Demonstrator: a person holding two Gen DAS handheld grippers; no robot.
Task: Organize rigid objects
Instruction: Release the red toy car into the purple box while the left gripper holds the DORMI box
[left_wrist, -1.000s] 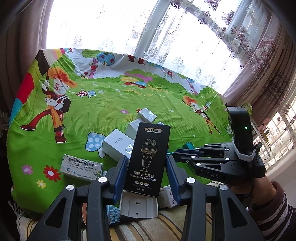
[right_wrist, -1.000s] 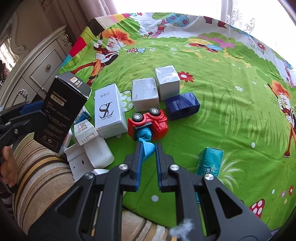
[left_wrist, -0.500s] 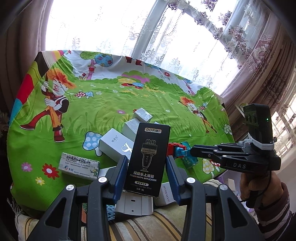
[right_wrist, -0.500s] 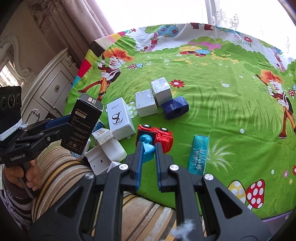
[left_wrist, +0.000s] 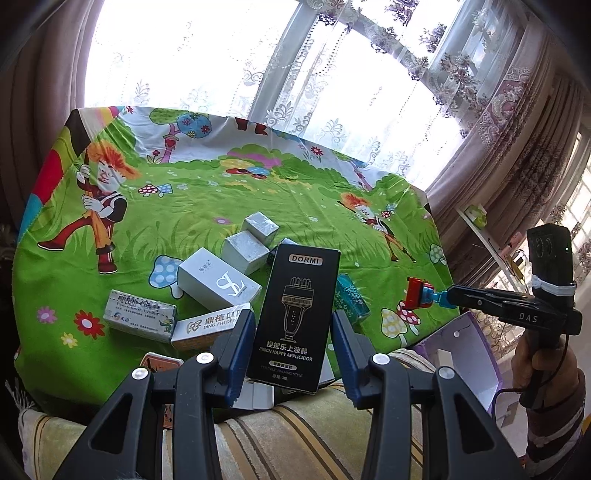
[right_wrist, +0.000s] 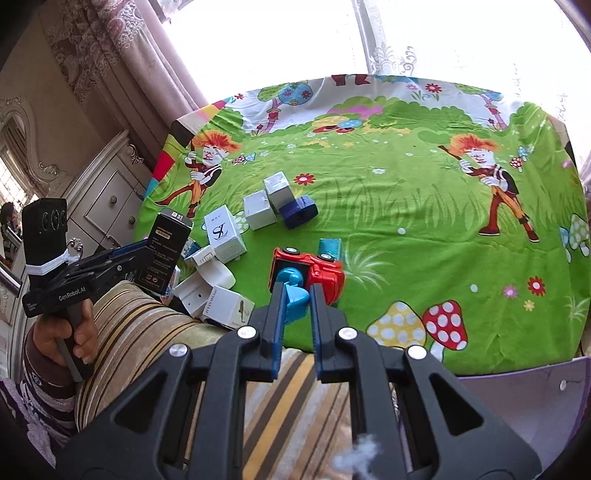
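Note:
My left gripper (left_wrist: 293, 325) is shut on a tall black DORMI box (left_wrist: 295, 314) and holds it upright above the near edge of the table; the box also shows in the right wrist view (right_wrist: 166, 251). My right gripper (right_wrist: 295, 295) is shut on the blue part of a red toy truck (right_wrist: 306, 269), lifted over the near edge; the truck also shows in the left wrist view (left_wrist: 417, 293). Several white boxes lie on the green cartoon tablecloth (right_wrist: 406, 206), among them an SL box (left_wrist: 216, 282) and two small cubes (left_wrist: 245, 251).
A dark blue box (right_wrist: 298, 213) and a teal box (left_wrist: 349, 297) lie on the cloth. A purple open box (left_wrist: 461, 354) stands at the near right. A striped cushion (right_wrist: 147, 332) lies below the table edge. A white cabinet (right_wrist: 110, 199) stands at the left.
My right gripper has pulled back and lifted the red truck toward the near right, away from the boxes. My left gripper still holds the black box, drawn back a little.

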